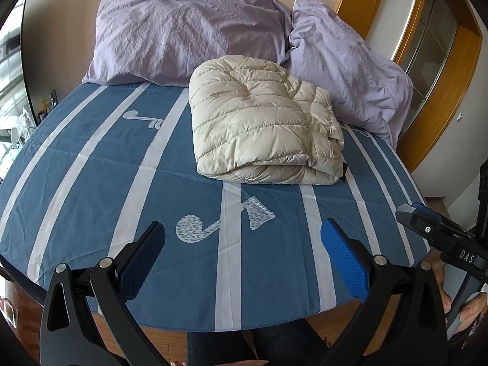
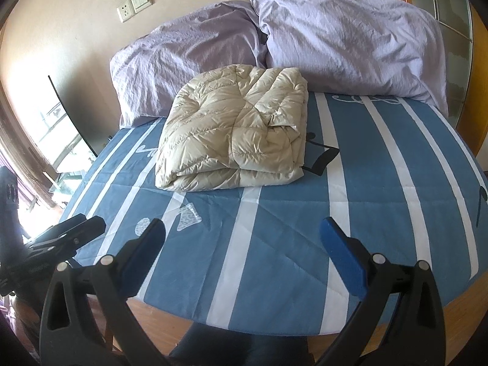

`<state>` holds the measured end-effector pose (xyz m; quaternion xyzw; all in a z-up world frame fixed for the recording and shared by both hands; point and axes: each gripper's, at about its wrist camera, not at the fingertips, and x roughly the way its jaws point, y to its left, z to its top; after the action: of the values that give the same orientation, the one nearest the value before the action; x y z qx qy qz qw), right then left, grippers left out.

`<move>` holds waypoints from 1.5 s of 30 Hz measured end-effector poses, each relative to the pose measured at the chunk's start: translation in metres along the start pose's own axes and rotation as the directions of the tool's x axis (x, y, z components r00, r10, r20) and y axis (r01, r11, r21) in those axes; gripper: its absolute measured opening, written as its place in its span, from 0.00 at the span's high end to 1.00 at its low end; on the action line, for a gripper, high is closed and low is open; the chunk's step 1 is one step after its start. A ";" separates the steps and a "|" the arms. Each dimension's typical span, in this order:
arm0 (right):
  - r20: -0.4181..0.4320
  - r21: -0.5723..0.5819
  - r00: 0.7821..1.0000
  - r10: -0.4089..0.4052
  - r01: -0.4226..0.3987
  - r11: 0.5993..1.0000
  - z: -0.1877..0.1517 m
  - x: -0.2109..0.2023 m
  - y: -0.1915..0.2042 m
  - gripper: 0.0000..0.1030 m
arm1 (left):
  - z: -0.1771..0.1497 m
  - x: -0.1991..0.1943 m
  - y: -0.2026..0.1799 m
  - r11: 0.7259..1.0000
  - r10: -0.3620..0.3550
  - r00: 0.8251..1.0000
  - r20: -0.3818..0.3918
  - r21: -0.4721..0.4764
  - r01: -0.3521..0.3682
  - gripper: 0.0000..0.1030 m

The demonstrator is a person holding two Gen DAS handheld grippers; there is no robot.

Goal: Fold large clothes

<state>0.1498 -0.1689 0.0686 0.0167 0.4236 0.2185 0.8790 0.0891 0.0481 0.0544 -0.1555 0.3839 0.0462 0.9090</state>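
Note:
A cream quilted puffer jacket (image 1: 262,125) lies folded into a thick bundle on the blue striped bed cover (image 1: 100,164), near the pillows. It also shows in the right wrist view (image 2: 235,140), with a black strap (image 2: 323,158) sticking out at its right side. My left gripper (image 1: 244,231) is open and empty over the bed's near edge, well short of the jacket. My right gripper (image 2: 244,231) is open and empty over the near edge too, apart from the jacket. The right gripper's body shows at the right edge of the left wrist view (image 1: 439,231).
Two lilac pillows (image 1: 189,30) (image 1: 350,70) lean against the wall behind the jacket. A wooden-framed window (image 1: 427,36) is at the right. Wooden floor and my legs (image 1: 238,347) lie below the bed's front edge. A wall socket (image 2: 125,12) is above the pillows.

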 end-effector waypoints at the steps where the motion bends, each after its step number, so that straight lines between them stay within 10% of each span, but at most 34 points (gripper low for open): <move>1: 0.000 0.000 1.000 0.001 -0.001 1.000 0.000 0.000 0.000 0.02 | 0.000 0.000 0.000 1.000 0.000 1.000 0.000 0.000 0.000 0.01; 45: -0.030 0.021 0.999 0.045 -0.044 0.999 -0.002 0.010 0.001 0.02 | 0.003 0.012 -0.004 1.000 -0.025 0.999 -0.021 -0.005 0.025 0.01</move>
<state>0.1533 -0.1641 0.0607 0.0317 0.4386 0.2341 0.8671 0.1000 0.0449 0.0490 -0.1631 0.3911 0.0342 0.9051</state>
